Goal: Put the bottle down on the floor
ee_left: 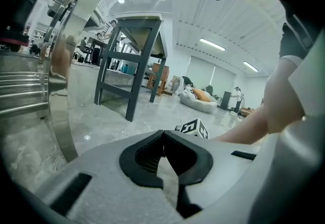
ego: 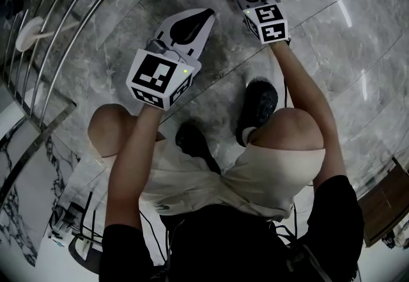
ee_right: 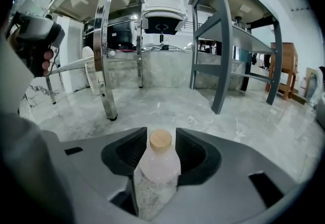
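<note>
Now | R claw (ee_right: 161,135) jaws apart (not pressing) | bottle (ee_right: 159,164) upright btwn them, on floor (ee_right: 167,101) | L claw (ee_left: 163,134) closed, empty

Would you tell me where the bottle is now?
The bottle is upright between the jaws of the right gripper, top centre of the head view, beyond the person's right shoe.

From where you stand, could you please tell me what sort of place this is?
Probably an open lab or workshop hall: polished marble floor, tall metal-framed tables, ceiling strip lights.
</note>
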`<state>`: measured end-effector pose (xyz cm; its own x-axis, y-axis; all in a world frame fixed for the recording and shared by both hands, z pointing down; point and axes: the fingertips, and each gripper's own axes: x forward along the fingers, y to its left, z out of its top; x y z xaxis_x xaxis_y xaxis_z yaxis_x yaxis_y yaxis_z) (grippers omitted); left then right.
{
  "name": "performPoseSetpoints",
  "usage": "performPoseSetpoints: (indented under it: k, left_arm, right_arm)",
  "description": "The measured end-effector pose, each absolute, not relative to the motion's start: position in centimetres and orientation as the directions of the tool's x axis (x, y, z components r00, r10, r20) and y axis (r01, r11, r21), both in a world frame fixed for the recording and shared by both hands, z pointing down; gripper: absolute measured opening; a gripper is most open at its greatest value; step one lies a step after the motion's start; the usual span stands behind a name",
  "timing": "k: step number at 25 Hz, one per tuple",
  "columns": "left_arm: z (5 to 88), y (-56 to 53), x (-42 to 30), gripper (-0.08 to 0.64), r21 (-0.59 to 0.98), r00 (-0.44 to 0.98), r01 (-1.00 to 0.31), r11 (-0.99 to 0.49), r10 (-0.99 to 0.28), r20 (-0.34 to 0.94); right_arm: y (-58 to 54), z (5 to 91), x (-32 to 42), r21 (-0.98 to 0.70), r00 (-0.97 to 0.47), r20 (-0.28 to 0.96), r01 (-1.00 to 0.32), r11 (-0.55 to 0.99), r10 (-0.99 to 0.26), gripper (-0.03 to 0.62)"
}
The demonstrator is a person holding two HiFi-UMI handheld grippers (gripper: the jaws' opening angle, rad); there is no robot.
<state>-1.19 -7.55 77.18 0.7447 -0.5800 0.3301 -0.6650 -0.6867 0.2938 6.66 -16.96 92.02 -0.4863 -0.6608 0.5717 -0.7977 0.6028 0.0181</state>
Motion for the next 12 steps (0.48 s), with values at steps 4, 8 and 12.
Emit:
performPoseSetpoints:
  k: [4, 8, 12]
  left_arm:
    - [77.2, -7.6, -0.7, 0.02, 0.3, 0.753, -0.655, -0.693, -0.571, 0.326]
    - [76.4, -8.3, -0.2, 0.02, 0.322, 0.762, -0.647, -0.691, -0.573, 0.301]
    - [75.4, -9.2, 0.5, 0.019, 0.319, 0.771, -0.637, -0.702, -0.576, 0.272]
  right_arm:
    - [-16.8, 90.2, 7.0, 0.019, -0.484, 0.555, -0.806, 0.592, -0.676, 0.166]
    - [-16.6, 87.5, 6.7, 0.018, -0.498, 0.525, -0.804, 0.594, -0.69, 0.166]
    - [-16.5, 83.7, 6.5, 0.029, -0.516, 0.475, -0.8, 0.599, -0.713, 0.166]
